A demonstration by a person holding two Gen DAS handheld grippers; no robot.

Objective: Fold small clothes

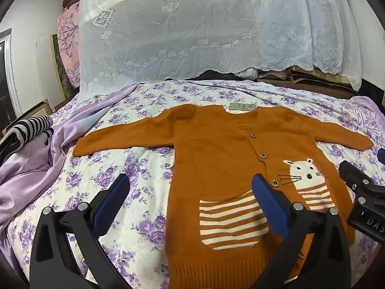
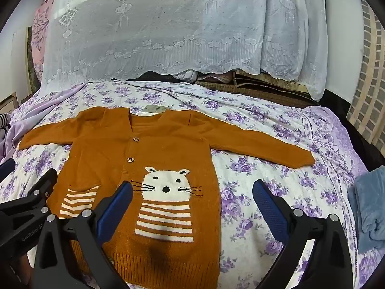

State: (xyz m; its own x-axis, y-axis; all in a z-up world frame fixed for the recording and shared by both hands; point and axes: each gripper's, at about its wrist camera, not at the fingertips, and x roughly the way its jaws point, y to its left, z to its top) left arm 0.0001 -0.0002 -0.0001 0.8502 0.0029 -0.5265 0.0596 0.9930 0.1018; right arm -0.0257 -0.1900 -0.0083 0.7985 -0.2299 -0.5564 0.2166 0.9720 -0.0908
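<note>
A small orange knit cardigan (image 1: 216, 144) (image 2: 156, 144) lies flat and face up on the floral bed cover (image 1: 134, 163) (image 2: 276, 192), both sleeves spread sideways. It has wooden buttons, a white cat face (image 2: 166, 183) and a striped pocket (image 1: 231, 219). A tag (image 1: 241, 107) sticks out at the collar. My left gripper (image 1: 191, 183) hovers open above the cardigan's lower left edge, holding nothing. Over the lower right edge of the cardigan hangs my right gripper (image 2: 192, 187), open and empty. Each gripper shows at the side of the other's view.
A white lace cloth (image 1: 204, 29) drapes over a pile at the back of the bed. Lilac satin fabric (image 1: 36, 168) and a black-and-white striped garment (image 1: 28, 130) lie at the left. A blue towel (image 2: 370, 204) sits at the right edge.
</note>
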